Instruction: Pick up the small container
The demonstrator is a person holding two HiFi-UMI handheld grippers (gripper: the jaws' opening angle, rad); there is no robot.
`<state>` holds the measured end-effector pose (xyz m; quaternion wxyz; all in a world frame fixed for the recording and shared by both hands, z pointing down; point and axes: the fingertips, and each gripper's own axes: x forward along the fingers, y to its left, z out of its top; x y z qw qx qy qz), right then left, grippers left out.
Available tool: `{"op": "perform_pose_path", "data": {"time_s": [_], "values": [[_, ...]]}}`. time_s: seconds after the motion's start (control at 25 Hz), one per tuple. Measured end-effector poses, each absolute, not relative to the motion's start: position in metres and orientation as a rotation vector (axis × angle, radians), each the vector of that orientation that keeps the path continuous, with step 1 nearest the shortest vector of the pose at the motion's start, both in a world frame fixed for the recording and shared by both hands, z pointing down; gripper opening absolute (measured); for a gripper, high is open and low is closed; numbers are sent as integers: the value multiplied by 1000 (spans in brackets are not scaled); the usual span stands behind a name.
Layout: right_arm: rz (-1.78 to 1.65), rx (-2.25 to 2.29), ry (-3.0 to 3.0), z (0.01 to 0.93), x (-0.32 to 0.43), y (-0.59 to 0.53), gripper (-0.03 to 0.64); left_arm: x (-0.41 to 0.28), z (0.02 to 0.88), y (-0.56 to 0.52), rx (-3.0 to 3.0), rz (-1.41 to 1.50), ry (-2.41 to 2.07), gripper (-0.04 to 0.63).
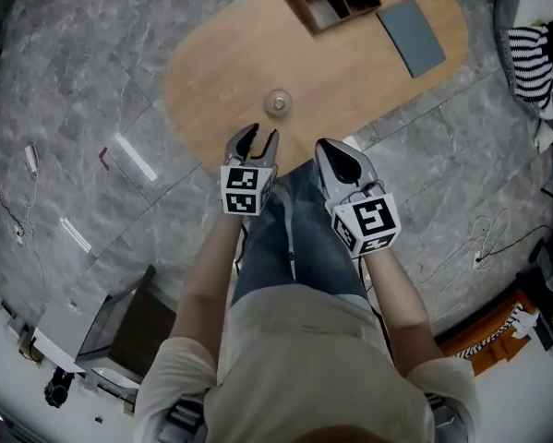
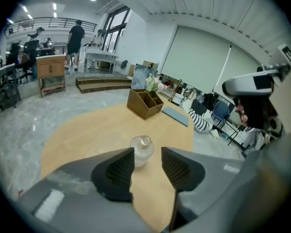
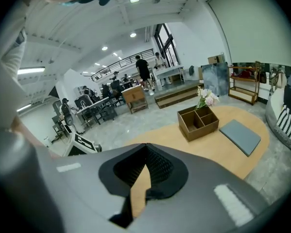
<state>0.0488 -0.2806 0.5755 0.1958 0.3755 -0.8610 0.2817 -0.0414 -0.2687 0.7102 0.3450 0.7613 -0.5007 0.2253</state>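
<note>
While on table (image 1: 350, 72), small container (image 1: 277, 102) upright

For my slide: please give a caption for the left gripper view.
Open left gripper aimed at the small container on the table.

The small container (image 1: 277, 102) is a squat, round jar of clear material with a narrower neck and a rounded, shiny top. It stands upright by itself on the light wooden oval table (image 1: 368, 72), on bare wood near the edge closest to the person. It looks closed. Whether anything is inside cannot be made out.
</note>
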Motion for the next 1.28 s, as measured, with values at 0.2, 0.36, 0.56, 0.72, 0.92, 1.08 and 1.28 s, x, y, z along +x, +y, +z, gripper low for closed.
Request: {"op": "perform_pose_path", "data": {"time_s": [0.2, 0.36, 0.56, 0.72, 0.92, 1.08, 1.28], "values": [[831, 1025, -2397, 604, 47, -287, 0, -33, 753, -277, 2041, 716, -1269, 264], [856, 1005, -2388, 623, 46, -287, 0, -26, 777, -287, 2071, 755, -1250, 311], [900, 1001, -2369, 647, 48, -289, 0, -20, 812, -299, 2073, 788, -1254, 350], [938, 1006, -2349, 663, 52, -288, 0, -16, 830, -314, 2094, 812, -1267, 379], [974, 1006, -2327, 678, 57, -287, 0, -11, 846, -326, 2126, 880, -1255, 380], [983, 1026, -2315, 684, 62, -288, 0, -6, 853, -329, 2158, 929, -1242, 380], [980, 1046, -2309, 686, 67, -289, 0, -4, 852, -332, 2180, 947, -1247, 379]]}}
